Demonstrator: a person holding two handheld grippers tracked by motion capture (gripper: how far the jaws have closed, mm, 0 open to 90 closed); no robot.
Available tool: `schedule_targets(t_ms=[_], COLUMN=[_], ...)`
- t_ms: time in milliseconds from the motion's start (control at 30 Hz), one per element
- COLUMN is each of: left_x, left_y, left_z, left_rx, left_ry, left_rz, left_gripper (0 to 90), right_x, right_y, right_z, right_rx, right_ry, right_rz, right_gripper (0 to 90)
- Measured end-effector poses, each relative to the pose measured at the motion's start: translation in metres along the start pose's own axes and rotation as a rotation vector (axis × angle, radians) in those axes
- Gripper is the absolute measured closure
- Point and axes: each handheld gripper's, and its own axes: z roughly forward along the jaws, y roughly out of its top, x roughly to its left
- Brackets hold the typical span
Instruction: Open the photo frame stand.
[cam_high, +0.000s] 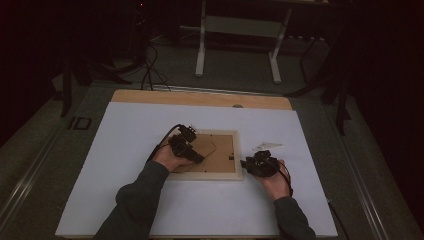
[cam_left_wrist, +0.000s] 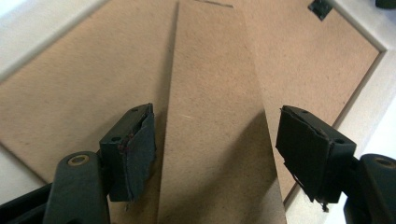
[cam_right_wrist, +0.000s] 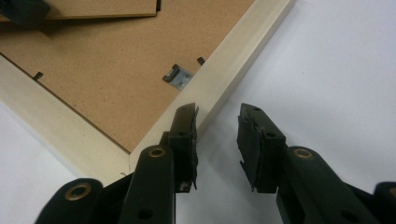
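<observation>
High view is dim: picture frame (cam_high: 238, 161) lies face-down mid-table, its backboard (cam_high: 220, 160) partly hidden by the left gripper (cam_high: 192, 145), jaws spread around the stand flap (cam_left_wrist: 215, 121). Right gripper (cam_high: 252, 164), released, straddles the frame's right edge.

Landmark: picture frame (cam_high: 207, 152), lying face down mid-table. White table surface (cam_high: 125, 150) left of the frame was bare, wide passage there. In front of the frame, open too. Behind the frame, bare up to the wooden table edge (cam_high: 200, 98). Right of the frame: right gripper (cam_high: 260, 164) sat just beside the frame's near-right corner, and a small whitish scrap (cam_high: 266, 146) lay just behind it, narrowing that lane. Over the frame's backing, left gripper (cam_high: 187, 145) and raised stand flap (cam_left_wrist: 215, 116) blocked the middle.
</observation>
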Motion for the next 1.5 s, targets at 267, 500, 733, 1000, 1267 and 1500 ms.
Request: schedule_targets(t_ms=[267, 500, 733, 1000, 1267, 1500], left_x=[0.000, -0.006, -0.005, -0.007, -0.008, -0.011], left_y=[0.001, 0.001, 0.002, 0.002, 0.002, 0.002], left_z=[0.001, 0.001, 0.000, 0.000, 0.000, -0.003], left_rx=[0.021, 0.041, 0.055, 0.069, 0.081, 0.071], left_ry=[0.013, 0.039, 0.029, 0.038, 0.049, 0.063], left_rz=[0.016, 0.045, 0.049, 0.056, 0.061, 0.078], left_gripper=[32.2, 37.3, 37.4, 37.1, 38.8, 39.0], right_x=[-0.002, -0.001, -0.001, -0.002, -0.004, -0.004], right_y=[0.000, 0.000, -0.001, -0.001, -0.001, -0.002], right_z=[0.000, 0.001, 0.001, 0.001, 0.000, 0.000], right_rx=[-0.006, -0.001, 0.000, 0.001, -0.003, 0.000], right_ry=[-0.001, 0.001, 0.004, 0.007, 0.008, 0.009], right_rz=[0.004, 0.002, 0.001, 0.004, 0.007, 0.011], right_gripper=[66.4, 66.1, 65.9, 65.2, 65.1, 64.9])
